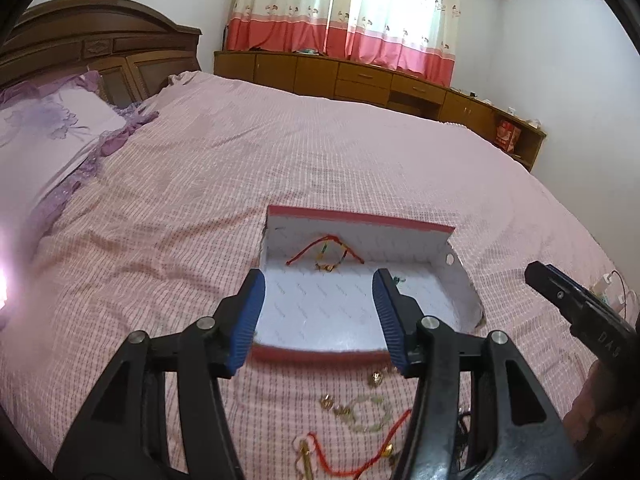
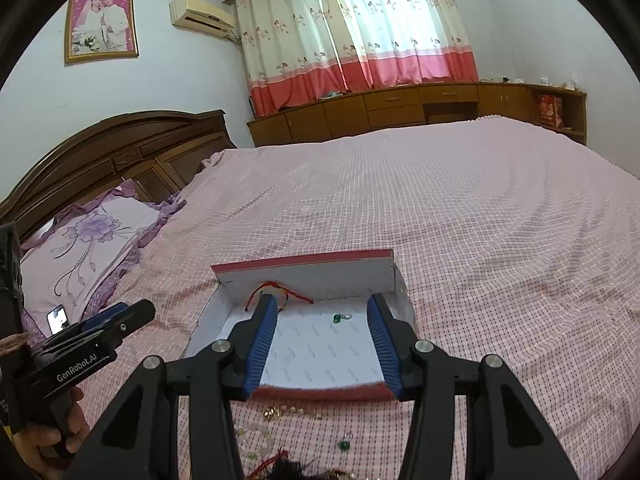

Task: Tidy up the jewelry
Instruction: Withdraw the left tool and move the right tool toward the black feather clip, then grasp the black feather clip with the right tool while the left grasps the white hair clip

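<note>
On the bed (image 1: 280, 152), near edge, pink checked spread: one shallow box (image 1: 360, 220), red rim, white lining, lid wall standing at the far side.

Contents of box: red-cord bracelet (image 1: 324, 254) with coloured beads, lying against the far wall; green earring (image 2: 337, 318) on the floor of the box, right of the bracelet.

Loose on the spread, just before the box's near rim: small gold pieces (image 1: 376, 378); pale bead bracelet (image 1: 370, 412); second red cord (image 1: 352, 460) with gold charms; a green drop earring (image 2: 344, 445); a dark tassel (image 2: 288, 470) at the lower edge of the right view, only partly seen.

Handling, as judged: all items light, limp or tiny. Cords and chains will sag and trail, so take them at a bunched middle or at a charm. Earrings are small, hard, likely slippery; pinch across the bead. The soft spread gives underneath, and its weave may be caught with the piece.

Left gripper (image 1: 318, 312): jaws spread wide, holding nothing, hovering over the near part of the box. Right gripper (image 2: 322, 340): jaws likewise spread and empty, over the box.

Obstacles: the box's near rim between the loose pieces and the interior; cords lying close together and apt to tangle; the two grippers near each other. Pillow (image 2: 92, 240), headboard (image 2: 120, 148) and cabinets (image 2: 400, 108) well apart.
</note>
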Demonstrator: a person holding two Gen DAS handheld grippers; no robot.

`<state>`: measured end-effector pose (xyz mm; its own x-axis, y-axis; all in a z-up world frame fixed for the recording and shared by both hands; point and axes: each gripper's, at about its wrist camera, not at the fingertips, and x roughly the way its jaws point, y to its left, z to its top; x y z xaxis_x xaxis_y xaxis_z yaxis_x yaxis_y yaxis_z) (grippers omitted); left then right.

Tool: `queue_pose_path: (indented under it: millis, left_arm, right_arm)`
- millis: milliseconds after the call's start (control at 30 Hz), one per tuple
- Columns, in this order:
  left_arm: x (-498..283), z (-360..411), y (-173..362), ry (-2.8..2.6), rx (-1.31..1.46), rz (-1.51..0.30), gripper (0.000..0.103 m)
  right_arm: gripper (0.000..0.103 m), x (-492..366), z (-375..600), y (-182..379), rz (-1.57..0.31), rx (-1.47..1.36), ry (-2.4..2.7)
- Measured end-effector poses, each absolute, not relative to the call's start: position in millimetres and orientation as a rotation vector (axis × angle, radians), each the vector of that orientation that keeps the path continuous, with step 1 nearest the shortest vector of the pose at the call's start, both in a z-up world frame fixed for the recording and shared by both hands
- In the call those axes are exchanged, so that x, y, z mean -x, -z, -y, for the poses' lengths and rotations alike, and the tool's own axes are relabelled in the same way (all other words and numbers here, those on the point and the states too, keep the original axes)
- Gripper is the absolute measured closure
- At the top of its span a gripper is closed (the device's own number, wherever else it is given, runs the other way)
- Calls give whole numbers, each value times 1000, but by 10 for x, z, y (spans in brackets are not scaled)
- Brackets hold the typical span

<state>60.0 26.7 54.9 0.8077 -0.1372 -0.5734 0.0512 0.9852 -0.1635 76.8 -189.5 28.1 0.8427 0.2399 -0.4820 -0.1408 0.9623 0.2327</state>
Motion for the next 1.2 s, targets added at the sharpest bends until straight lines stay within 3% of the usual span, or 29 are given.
queue_pose_path:
  millis: [567,1200]
  left_arm:
    - [-208,-362,-117,100,155,-739,54]
    - [29,-274,410,134,126,-884,55]
  right_arm:
    - [52,-245,1968,87,-586,-185,-183]
    - [37,-7,1725,685,-735,-149,-233]
